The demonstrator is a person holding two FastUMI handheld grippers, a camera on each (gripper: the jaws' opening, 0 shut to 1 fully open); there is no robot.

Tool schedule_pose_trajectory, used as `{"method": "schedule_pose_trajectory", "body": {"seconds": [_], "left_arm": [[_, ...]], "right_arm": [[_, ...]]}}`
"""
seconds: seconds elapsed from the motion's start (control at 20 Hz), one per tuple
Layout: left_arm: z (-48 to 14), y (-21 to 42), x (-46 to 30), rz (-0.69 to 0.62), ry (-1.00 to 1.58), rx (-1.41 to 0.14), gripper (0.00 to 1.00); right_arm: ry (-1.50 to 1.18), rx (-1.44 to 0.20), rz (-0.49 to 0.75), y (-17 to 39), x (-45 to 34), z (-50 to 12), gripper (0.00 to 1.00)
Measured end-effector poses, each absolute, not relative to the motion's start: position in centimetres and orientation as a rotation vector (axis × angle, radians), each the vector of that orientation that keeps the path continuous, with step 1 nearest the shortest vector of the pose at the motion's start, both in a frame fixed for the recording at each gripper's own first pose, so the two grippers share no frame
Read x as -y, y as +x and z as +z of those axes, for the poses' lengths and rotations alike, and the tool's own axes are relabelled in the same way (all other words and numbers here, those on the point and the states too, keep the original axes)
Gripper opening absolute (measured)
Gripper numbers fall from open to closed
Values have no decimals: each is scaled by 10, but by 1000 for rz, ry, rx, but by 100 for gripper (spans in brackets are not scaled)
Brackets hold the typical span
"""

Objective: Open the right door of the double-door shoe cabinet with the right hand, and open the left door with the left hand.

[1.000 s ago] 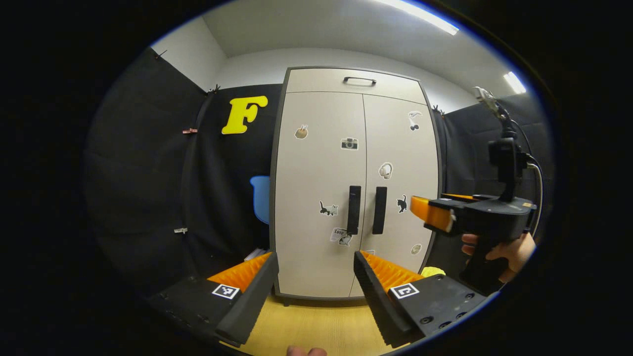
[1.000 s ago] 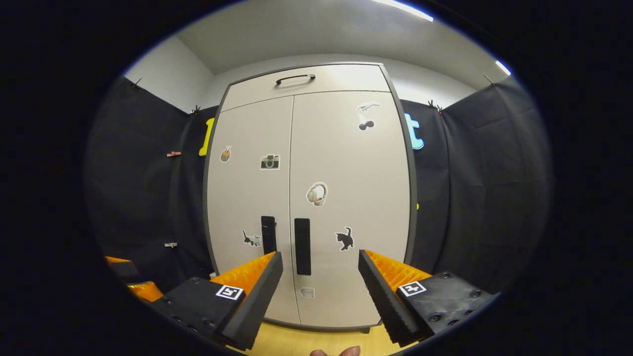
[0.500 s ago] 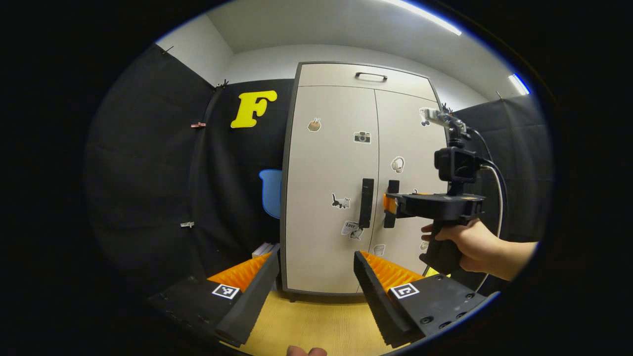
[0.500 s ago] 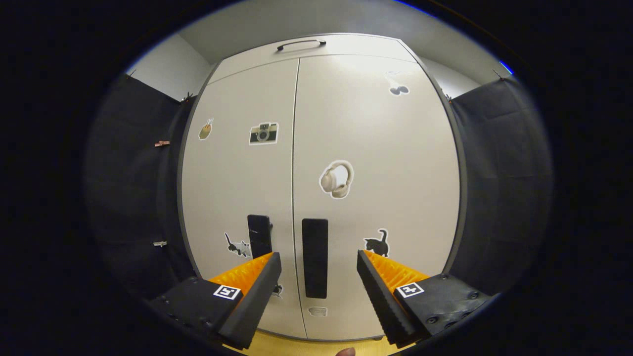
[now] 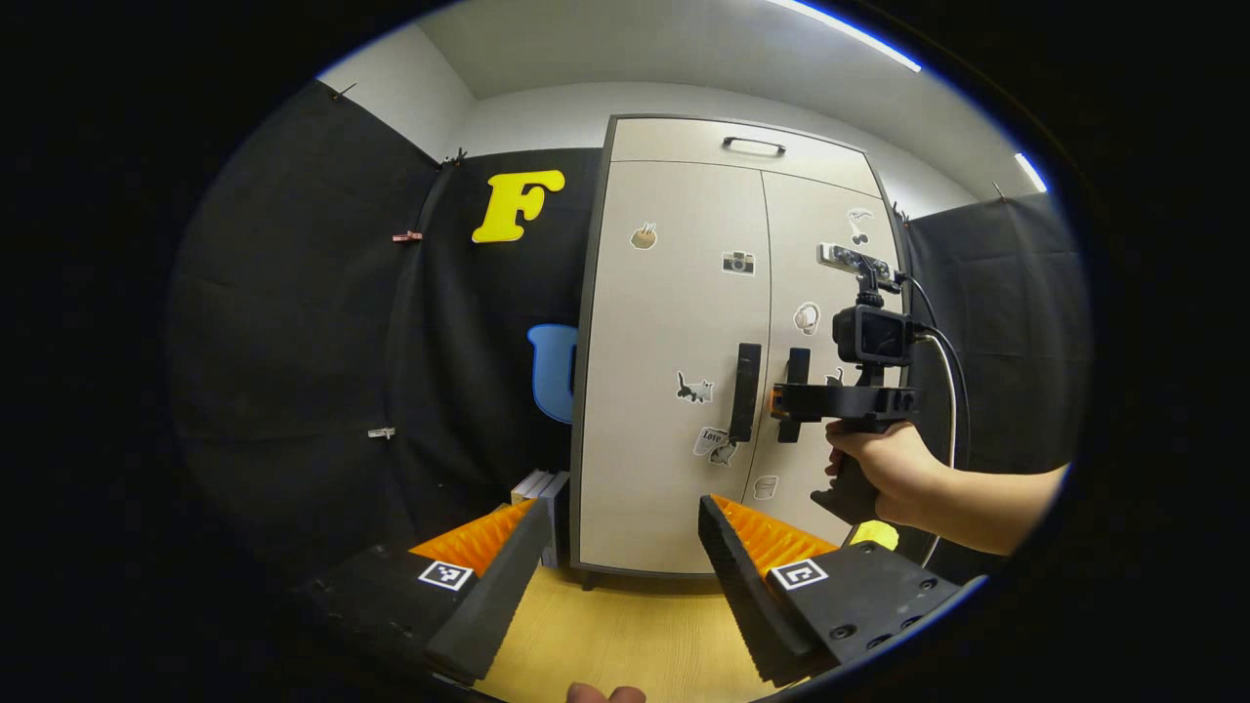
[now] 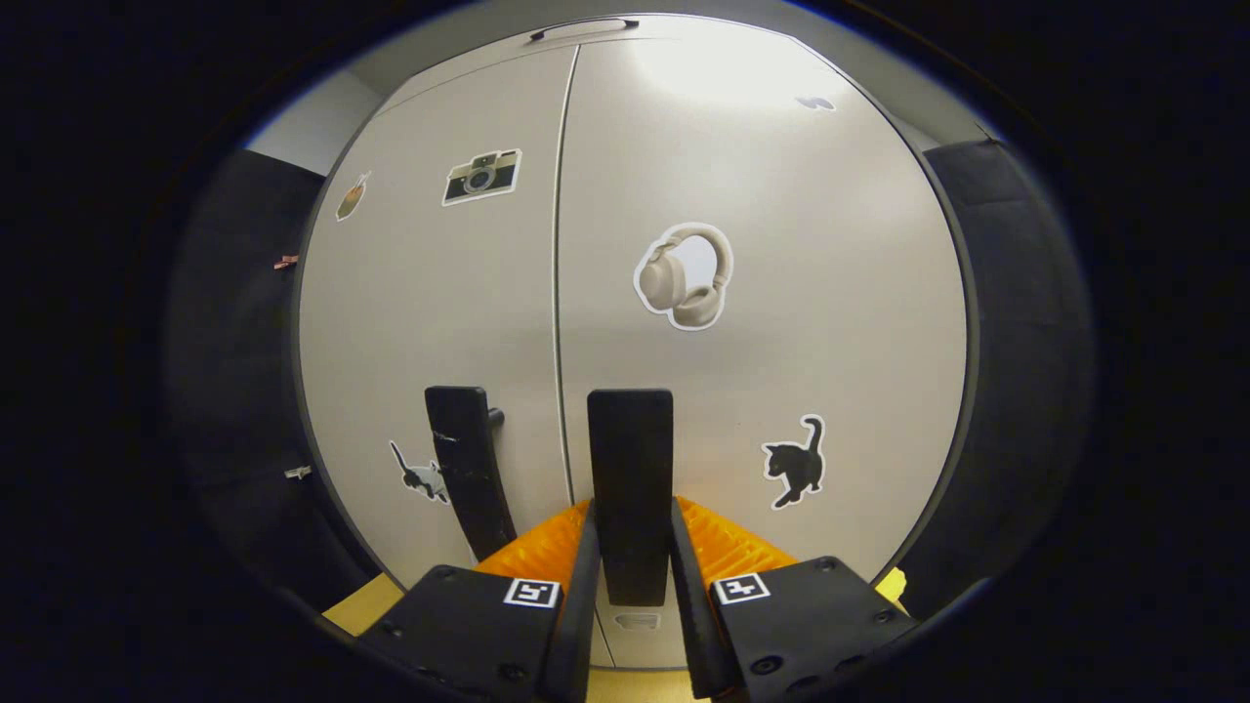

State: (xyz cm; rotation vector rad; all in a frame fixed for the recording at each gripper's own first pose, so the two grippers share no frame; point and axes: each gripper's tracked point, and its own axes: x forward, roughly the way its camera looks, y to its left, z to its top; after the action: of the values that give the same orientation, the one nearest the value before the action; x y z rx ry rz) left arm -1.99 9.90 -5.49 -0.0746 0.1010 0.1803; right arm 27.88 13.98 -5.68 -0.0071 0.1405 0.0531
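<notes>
The pale double-door shoe cabinet stands ahead with both doors closed, stickers on them. Two black vertical handles sit by the centre seam: the left door handle and the right door handle. In the right gripper view the right door handle runs between my right gripper's fingers, and my right gripper is shut on it; the left door handle stands free beside it. In the left gripper view my left gripper hangs open well short of the cabinet, and a hand holds my right gripper at the right handle.
Black cloth walls flank the cabinet. A few thin boxes lean at the cabinet's lower left. A small yellow object lies low at the right. Wooden floor stretches before the cabinet.
My right gripper moved forward to the cabinet and shut on the right door handle. The left gripper drifted slightly left and stayed open.
</notes>
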Motion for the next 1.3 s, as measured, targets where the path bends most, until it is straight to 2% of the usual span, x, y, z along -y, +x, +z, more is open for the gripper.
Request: {"method": "schedule_pose_trajectory", "body": {"seconds": [0.1,0.15,0.25,0.35,0.45,0.5,0.7,1.3], "left_arm": [[-56,-21,-102,190,-70,-105,95],[-57,-23,-103,192,-72,-106,95],[-58,-25,-103,197,-77,-110,95],[-57,-27,-103,203,-79,-110,95],[-56,-30,-102,205,-82,-106,95],[-56,-32,-101,205,-82,-105,95],[-53,-36,-102,213,-73,-99,95],[-49,-45,-99,235,-62,-99,95]], "right_arm": [[-3,-128,35,280,-139,-56,41],[-27,-117,22,280,-138,-54,36],[-68,-103,5,281,-137,-53,36],[-45,-110,15,281,-138,-55,24],[-41,-121,36,281,-138,-56,24],[-44,-125,37,278,-138,-55,16],[-28,-121,68,267,-136,-52,17],[60,-158,278,226,-120,-39,16]]}}
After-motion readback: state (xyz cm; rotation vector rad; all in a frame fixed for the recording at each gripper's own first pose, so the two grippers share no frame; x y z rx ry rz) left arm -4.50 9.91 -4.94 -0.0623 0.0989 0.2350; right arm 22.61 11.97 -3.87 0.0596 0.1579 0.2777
